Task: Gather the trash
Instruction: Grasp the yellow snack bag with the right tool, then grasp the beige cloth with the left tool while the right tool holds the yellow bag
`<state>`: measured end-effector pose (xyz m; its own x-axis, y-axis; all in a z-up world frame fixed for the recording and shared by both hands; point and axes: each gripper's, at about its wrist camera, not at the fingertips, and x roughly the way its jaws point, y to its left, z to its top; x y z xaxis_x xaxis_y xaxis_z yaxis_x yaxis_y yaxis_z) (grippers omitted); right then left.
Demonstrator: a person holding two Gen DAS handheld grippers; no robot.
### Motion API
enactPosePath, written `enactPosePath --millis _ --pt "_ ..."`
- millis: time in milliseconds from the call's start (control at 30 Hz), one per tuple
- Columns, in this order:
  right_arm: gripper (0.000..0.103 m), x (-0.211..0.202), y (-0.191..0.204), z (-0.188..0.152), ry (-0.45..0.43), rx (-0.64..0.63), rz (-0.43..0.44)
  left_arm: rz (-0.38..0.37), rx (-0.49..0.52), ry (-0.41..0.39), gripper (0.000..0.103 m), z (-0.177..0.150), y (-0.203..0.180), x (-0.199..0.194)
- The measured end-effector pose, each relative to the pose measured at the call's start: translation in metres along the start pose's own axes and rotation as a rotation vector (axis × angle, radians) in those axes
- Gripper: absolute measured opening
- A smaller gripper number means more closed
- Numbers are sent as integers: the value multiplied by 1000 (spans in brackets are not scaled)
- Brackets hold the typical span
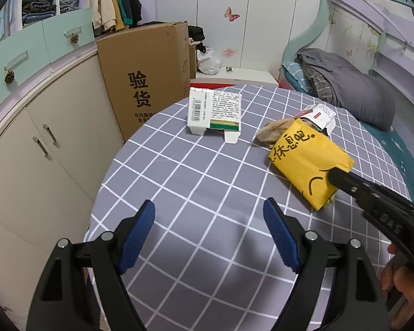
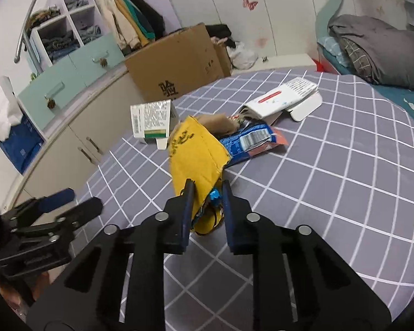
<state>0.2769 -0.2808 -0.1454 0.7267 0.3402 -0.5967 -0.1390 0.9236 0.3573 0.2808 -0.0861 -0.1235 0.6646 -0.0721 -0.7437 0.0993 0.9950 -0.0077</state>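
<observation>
Right gripper (image 2: 207,193) pinches the yellow bag (image 2: 196,154) by its near edge, mouth tipped toward twelve o'clock for loading; left gripper (image 1: 209,215) waits open, empty, white carton (image 1: 214,113) at eleven.

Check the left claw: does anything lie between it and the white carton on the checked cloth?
Nothing visible does. The left claw hangs open over bare checked cloth, with open cloth up to the white carton. The yellow bag, gripped by the right claw, sits off to the side.
</observation>
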Motion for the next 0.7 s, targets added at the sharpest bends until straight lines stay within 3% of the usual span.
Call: enactPosePath --millis 200,333,567,600,700 --pt "17 -33 -5 4 -100 2 -8 -21 15 -6 79 6 -13 7" --pt "16 -48 -10 10 -184 -10 -111 -48 38 -26 79 17 -25 12" --pt "15 -55 -33 26 -270 54 -183 -62 105 -61 79 42 -54 30" --pt "2 -56 -36 33 -284 59 -188 -70 118 -61 79 46 -61 34" --pt "1 -52 -39 50 -287 47 -212 -79 143 -58 79 54 -76 47"
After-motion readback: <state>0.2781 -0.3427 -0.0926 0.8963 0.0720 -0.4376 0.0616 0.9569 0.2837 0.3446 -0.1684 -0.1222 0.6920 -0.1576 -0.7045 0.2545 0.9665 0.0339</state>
